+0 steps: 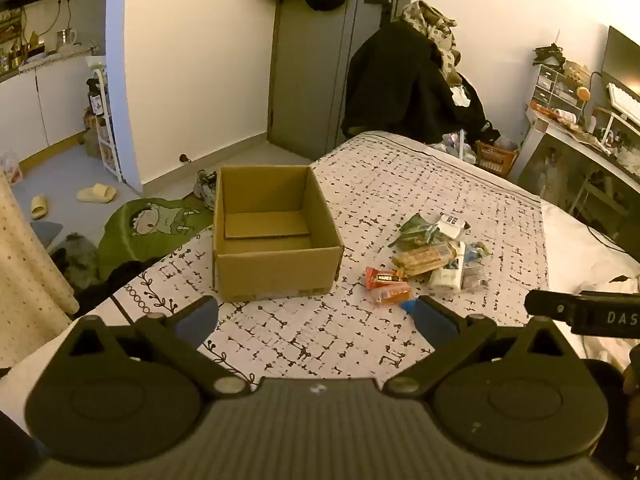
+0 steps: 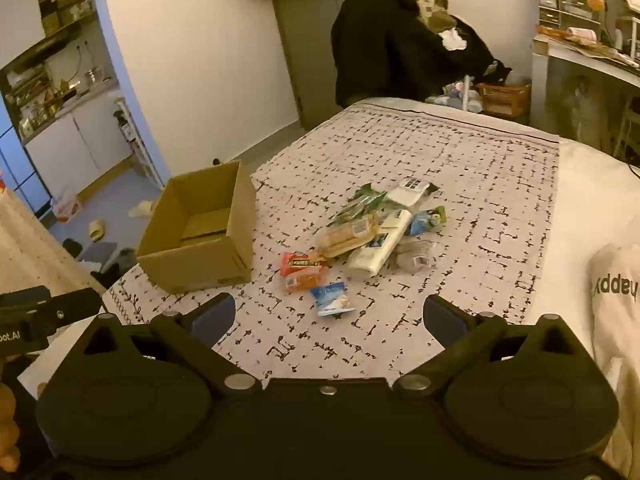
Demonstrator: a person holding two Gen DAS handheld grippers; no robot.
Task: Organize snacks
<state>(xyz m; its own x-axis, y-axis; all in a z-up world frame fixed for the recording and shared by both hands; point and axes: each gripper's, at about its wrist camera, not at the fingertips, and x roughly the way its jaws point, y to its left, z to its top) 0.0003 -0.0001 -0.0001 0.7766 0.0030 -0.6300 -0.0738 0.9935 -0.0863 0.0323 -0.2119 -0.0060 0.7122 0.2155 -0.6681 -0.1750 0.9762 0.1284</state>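
An open cardboard box (image 1: 276,236) (image 2: 200,232) stands on the patterned bed cover, with only a loose cardboard sheet on its floor. To its right lies a heap of snack packets (image 1: 432,260) (image 2: 372,232): a red bar (image 2: 302,263), an orange packet (image 2: 303,281), a small blue-and-white packet (image 2: 333,300), a long white pack (image 2: 380,246) and green wrappers (image 2: 360,202). My left gripper (image 1: 316,316) hovers open near the box's front, nothing between its fingers. My right gripper (image 2: 330,316) is open just short of the blue-and-white packet, touching nothing.
The bed cover (image 2: 460,200) ends at the left edge beside the box, with floor, slippers (image 1: 96,193) and a green cushion (image 1: 152,224) below. A chair piled with dark clothes (image 1: 408,80) stands beyond the bed's foot. A cluttered desk (image 1: 580,128) lies right. A white garment (image 2: 616,320) lies near right.
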